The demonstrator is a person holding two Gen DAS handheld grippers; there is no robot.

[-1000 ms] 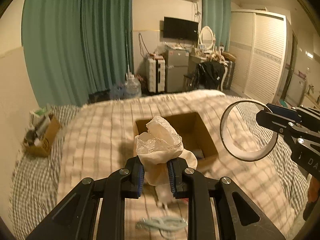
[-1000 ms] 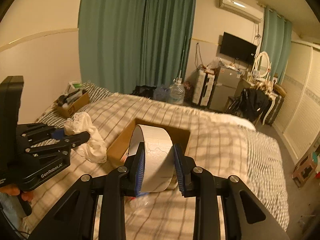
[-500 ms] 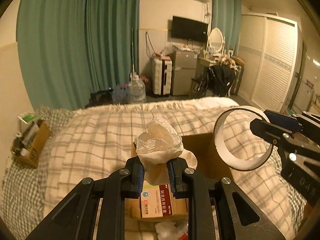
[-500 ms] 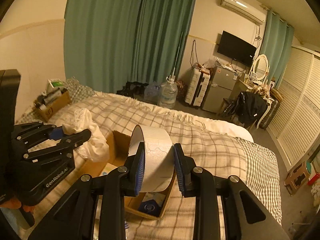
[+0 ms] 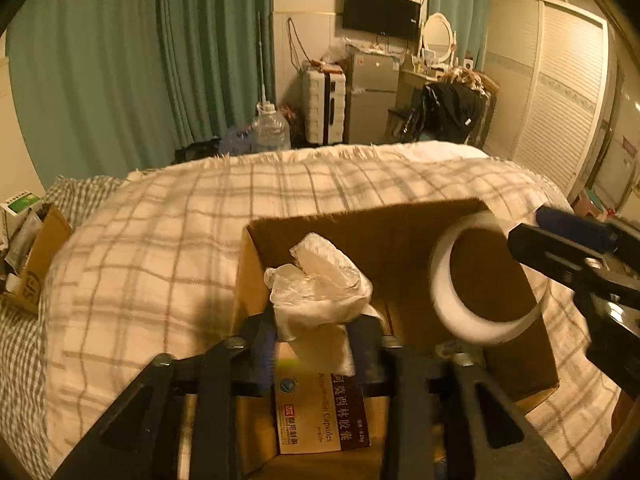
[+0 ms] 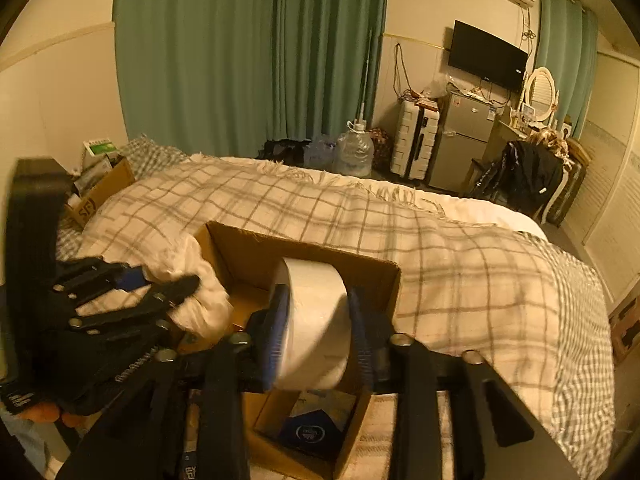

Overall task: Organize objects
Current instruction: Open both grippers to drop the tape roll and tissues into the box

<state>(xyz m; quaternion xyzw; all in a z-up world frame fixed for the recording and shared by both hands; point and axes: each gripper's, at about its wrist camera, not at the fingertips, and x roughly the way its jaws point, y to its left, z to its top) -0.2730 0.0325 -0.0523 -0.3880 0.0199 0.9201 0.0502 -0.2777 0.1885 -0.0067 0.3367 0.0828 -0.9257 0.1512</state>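
Observation:
An open cardboard box (image 5: 360, 216) (image 6: 304, 250) lies on the plaid bed. My left gripper (image 5: 316, 328) is shut on a crumpled white plastic bag (image 5: 320, 288) and holds it over the box's left part; it shows at the left of the right wrist view (image 6: 200, 304). My right gripper (image 6: 316, 320) is shut on a white tape roll (image 6: 316, 312), held over the box's right side; the roll also shows in the left wrist view (image 5: 472, 316). A medicine carton (image 5: 320, 412) and a dark blue packet (image 6: 312, 432) lie inside the box.
A smaller cardboard box of items (image 5: 36, 264) (image 6: 100, 188) sits at the bed's left edge. Beyond the bed stand a water jug (image 5: 270, 128), a white suitcase (image 5: 324, 104), a small fridge (image 5: 372, 96) and green curtains. Wardrobe doors (image 5: 560, 92) are on the right.
Both grippers have moved forward and down over the box. The bag and the tape roll now hang just above its opening, and the box's contents have come into view.

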